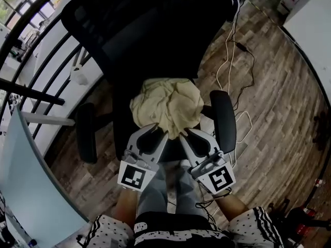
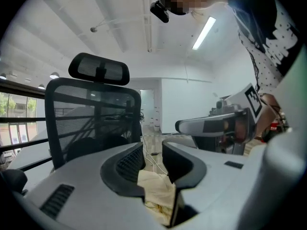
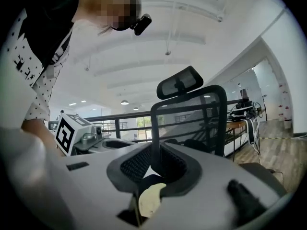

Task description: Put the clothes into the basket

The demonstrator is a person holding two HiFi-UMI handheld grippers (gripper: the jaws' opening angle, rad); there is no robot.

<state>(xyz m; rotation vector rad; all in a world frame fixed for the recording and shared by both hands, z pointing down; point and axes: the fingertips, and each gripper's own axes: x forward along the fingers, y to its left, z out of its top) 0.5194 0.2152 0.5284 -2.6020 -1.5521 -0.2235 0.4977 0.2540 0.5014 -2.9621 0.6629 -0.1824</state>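
A crumpled cream cloth (image 1: pixel 165 107) lies on the seat of a black office chair (image 1: pixel 150 30). Both grippers sit side by side at its near edge. My left gripper (image 1: pixel 155 129) has its jaws apart; in the left gripper view (image 2: pixel 152 150) the cloth (image 2: pixel 156 190) shows low in the gap, with the pads not pressing on it. My right gripper (image 1: pixel 187 133) is shut, and a fold of cloth (image 3: pixel 149 199) is caught deep between its jaws (image 3: pixel 156 150). No basket is in view.
The chair's armrests (image 1: pixel 223 120) (image 1: pixel 85 133) flank the seat, with the mesh back (image 2: pixel 91 123) behind. White cables (image 1: pixel 232 61) trail over the wood floor on the right. A black railing (image 1: pixel 31 92) and a pale panel (image 1: pixel 31 190) stand at the left. My legs are below the grippers.
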